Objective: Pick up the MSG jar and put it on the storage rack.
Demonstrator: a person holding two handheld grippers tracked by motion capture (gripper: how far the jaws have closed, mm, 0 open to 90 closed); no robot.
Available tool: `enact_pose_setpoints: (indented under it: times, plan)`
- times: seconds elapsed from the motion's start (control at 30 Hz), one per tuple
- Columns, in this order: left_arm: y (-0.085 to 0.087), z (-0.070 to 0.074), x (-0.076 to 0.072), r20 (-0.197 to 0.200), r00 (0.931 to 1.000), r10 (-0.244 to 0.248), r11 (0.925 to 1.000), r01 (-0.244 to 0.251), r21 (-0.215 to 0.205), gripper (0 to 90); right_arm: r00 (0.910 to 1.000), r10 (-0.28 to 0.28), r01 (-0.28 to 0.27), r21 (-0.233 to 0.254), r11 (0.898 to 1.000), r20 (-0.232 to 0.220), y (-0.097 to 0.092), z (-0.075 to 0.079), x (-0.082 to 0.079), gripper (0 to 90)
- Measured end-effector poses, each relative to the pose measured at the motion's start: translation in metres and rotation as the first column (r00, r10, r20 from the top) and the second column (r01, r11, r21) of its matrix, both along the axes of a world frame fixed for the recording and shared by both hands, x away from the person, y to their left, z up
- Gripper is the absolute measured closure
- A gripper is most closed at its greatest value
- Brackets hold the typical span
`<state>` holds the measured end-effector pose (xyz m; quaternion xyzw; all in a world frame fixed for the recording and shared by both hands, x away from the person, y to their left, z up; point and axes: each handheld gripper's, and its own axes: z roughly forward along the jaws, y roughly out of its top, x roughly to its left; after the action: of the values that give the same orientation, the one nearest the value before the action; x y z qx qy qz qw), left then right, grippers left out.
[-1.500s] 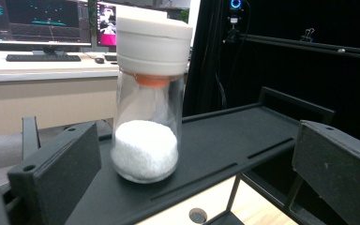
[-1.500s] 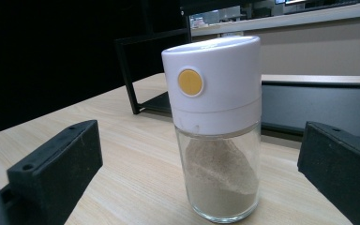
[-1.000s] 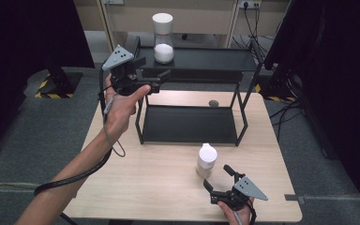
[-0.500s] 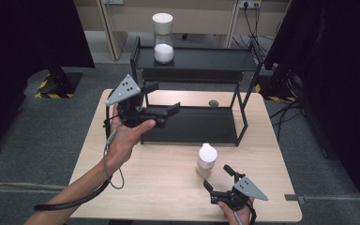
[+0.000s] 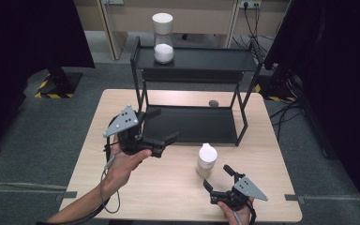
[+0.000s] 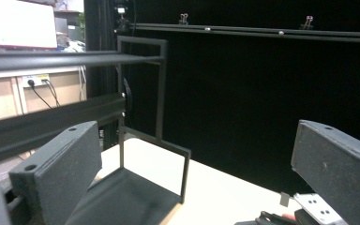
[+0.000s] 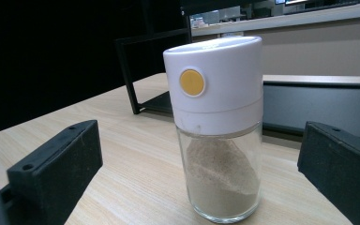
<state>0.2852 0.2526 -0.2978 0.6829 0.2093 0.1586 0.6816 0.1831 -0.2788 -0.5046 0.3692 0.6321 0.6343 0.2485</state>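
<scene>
A glass shaker jar point(image 5: 206, 159) with a white lid and pale powder stands upright on the wooden table point(image 5: 122, 101), front right of the middle. My right gripper point(image 5: 217, 177) sits open just in front of the jar, jaws pointing at it without touching. In the right gripper view the jar point(image 7: 218, 126) shows a yellow button, and the gripper point(image 7: 201, 140) is open wide before it. My left gripper point(image 5: 164, 125) hovers open at the left, by the rack's front left corner, holding nothing. The left gripper view has that gripper point(image 6: 197, 154) facing the rack point(image 6: 154, 140).
A black two-level rack point(image 5: 194, 77) stands at the back of the table. A second white-lidded jar point(image 5: 162, 37) stands on its top shelf. A small dark object point(image 5: 213, 103) lies on the table behind the rack's lower tray. The right gripper's plate point(image 6: 316, 208) shows in the left gripper view.
My left gripper came down from beside the rack's top shelf toward the person and now hovers lower, jaws pointing right. The right gripper and the jar have stayed put.
</scene>
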Motion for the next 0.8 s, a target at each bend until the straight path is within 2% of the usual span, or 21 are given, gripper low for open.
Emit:
enact_pose_setpoints:
  times: [0.2,0.3,0.5,0.6,0.8]
  plan:
    - [0.003,-0.021,-0.008,0.016,0.9999,-0.001,1.0,0.0,0.008,1.2,1.0,-0.001,0.001,-0.001,1.0,0.002,0.0,0.0,0.0,0.4]
    - [0.006,-0.033,-0.011,0.0,0.9999,-0.012,0.9999,0.012,-0.001,1.2,1.0,0.0,0.0,-0.003,1.0,0.003,0.0,0.0,0.0,0.3]
    - [0.01,-0.054,-0.017,-0.02,0.9996,-0.018,0.9998,0.018,0.008,1.2,1.0,0.002,-0.002,-0.005,1.0,0.004,0.0,0.0,0.0,0.4]
    - [0.009,-0.063,-0.022,-0.001,1.0,-0.006,0.9997,0.006,0.025,1.1,1.0,0.002,-0.002,-0.005,1.0,0.004,0.0,0.0,0.0,0.3]
    - [0.009,-0.084,-0.029,0.011,0.9996,-0.025,0.999,0.025,0.037,1.0,1.0,0.002,-0.002,-0.005,1.0,0.005,0.0,0.0,0.0,0.3]
